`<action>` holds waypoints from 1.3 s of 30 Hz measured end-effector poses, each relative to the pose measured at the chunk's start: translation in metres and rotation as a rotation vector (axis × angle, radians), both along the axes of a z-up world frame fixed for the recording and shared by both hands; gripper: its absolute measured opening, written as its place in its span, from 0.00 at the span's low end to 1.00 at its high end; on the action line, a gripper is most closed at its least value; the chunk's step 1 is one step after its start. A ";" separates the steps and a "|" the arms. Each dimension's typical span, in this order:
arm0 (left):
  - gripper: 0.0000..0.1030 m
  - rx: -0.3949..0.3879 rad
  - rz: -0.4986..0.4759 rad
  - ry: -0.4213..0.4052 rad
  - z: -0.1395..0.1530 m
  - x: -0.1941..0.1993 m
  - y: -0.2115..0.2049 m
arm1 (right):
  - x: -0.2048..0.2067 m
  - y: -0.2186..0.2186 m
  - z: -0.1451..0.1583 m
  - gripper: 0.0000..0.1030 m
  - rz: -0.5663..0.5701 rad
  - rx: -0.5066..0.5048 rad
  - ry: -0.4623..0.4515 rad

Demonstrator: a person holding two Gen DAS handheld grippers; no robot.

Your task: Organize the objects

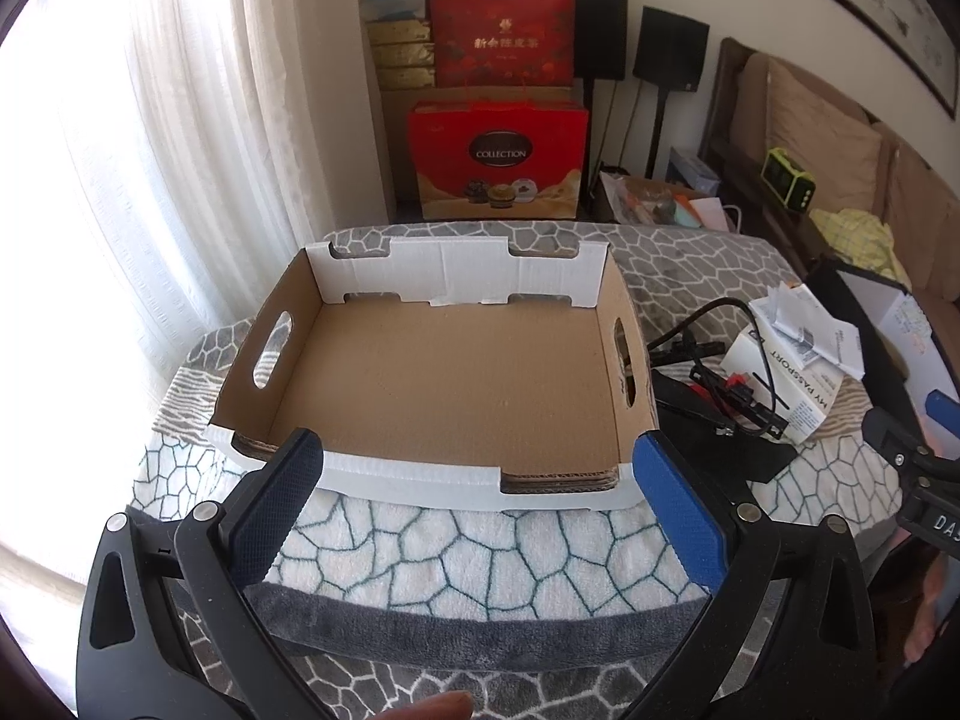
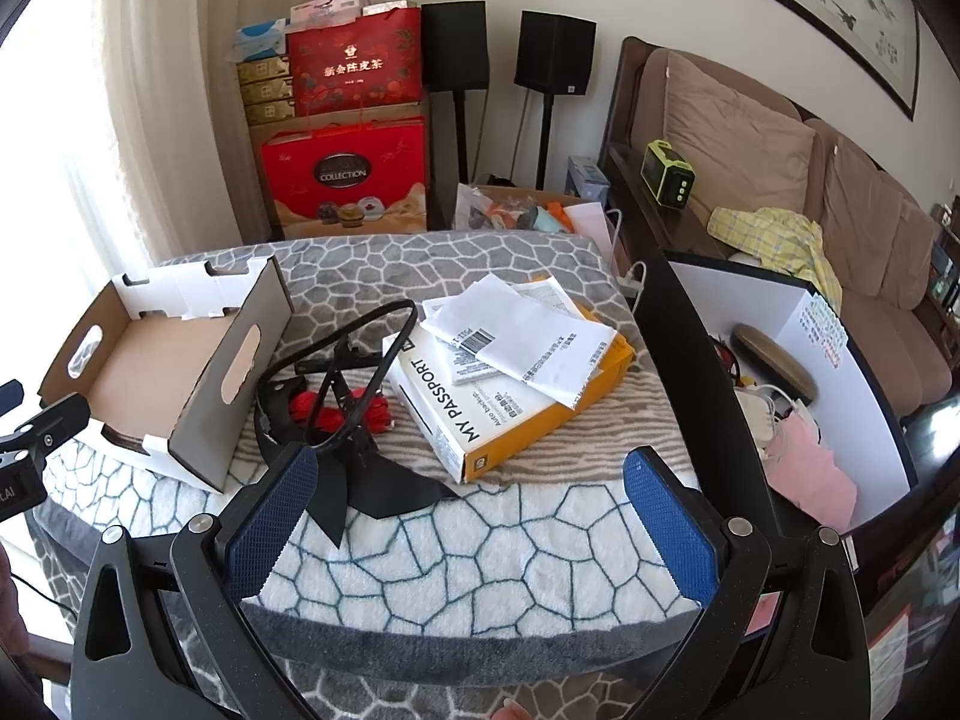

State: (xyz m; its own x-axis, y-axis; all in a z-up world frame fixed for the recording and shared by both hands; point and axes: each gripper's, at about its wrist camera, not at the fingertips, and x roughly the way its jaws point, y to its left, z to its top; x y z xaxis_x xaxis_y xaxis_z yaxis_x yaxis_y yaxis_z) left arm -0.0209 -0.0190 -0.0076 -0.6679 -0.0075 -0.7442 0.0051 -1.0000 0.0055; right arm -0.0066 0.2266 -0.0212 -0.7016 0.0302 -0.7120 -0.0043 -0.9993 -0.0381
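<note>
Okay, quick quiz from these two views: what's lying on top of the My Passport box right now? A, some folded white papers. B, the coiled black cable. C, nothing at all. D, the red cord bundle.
A: the folded white papers lie across the far end of the My Passport box, while the black cable and red cord sit on the blanket beside it, between it and the cardboard tray.

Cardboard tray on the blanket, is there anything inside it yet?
No, the cardboard tray shows only its bare brown floor, with the My Passport box lying outside it.
</note>
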 end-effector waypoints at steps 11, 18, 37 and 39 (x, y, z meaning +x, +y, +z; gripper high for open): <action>1.00 -0.051 0.144 0.004 -0.007 -0.046 -0.083 | -0.025 0.028 0.005 1.00 -0.018 -0.015 -0.008; 0.95 -0.020 0.181 -0.059 -0.030 -0.069 -0.131 | -0.043 0.048 0.004 1.00 -0.026 -0.023 -0.033; 0.44 0.040 0.140 -0.203 -0.083 -0.093 -0.147 | -0.106 0.094 -0.018 0.99 -0.060 -0.167 -0.166; 0.34 0.032 0.125 -0.215 -0.087 -0.093 -0.143 | -0.112 0.094 -0.020 0.99 -0.060 -0.159 -0.173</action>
State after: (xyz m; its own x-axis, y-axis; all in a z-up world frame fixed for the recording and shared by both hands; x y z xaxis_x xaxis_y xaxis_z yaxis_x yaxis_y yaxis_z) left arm -0.1143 -0.1622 -0.0949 -0.4893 -0.0540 -0.8705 0.1309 -0.9913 -0.0120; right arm -0.1186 0.3201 -0.0411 -0.5691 -0.0543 -0.8205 -0.0711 -0.9908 0.1148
